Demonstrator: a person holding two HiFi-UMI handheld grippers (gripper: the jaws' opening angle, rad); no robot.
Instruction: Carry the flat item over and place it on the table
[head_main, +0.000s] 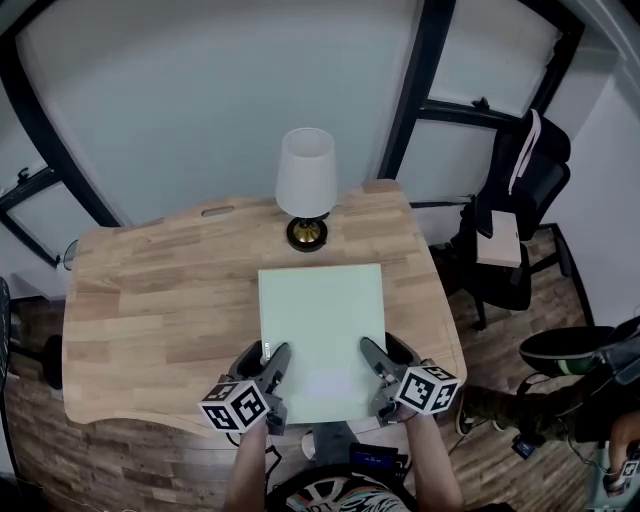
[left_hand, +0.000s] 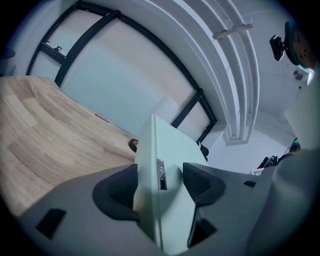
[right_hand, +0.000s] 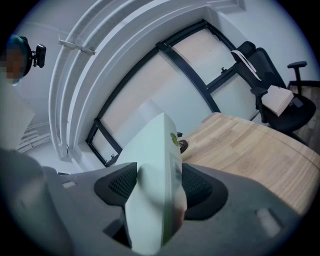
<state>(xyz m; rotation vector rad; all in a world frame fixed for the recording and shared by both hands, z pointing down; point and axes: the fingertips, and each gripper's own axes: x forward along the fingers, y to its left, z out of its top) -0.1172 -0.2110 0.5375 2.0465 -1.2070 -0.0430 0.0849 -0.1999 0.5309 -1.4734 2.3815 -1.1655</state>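
Room: I see pale wall panels in black frames and a wood-plank floor around a light wooden table (head_main: 150, 290) with rounded corners.
Left tool: nearest me, the grey left tool (head_main: 272, 365) with its marker cube is pinching the left edge of the pale green flat rectangular panel (head_main: 322, 330). In the left gripper view both black ribbed pads of the tool (left_hand: 160, 182) press on the panel (left_hand: 167, 145), one on each face.
Right tool: the right tool (head_main: 378, 362) is clamped on the panel's right edge. In the right gripper view the panel (right_hand: 152, 150) fills the gap between the pads of the tool (right_hand: 157, 187).
Flat item: it lies level over the near middle of the table, and its near edge overhangs the table's front. I cannot tell whether it touches the wood.
Lamp: a small lamp with a white shade and a black-and-brass base (head_main: 306, 185) stands just beyond the panel's far edge.
Chair: a black office chair (head_main: 520, 200) stands off the table's far right corner.
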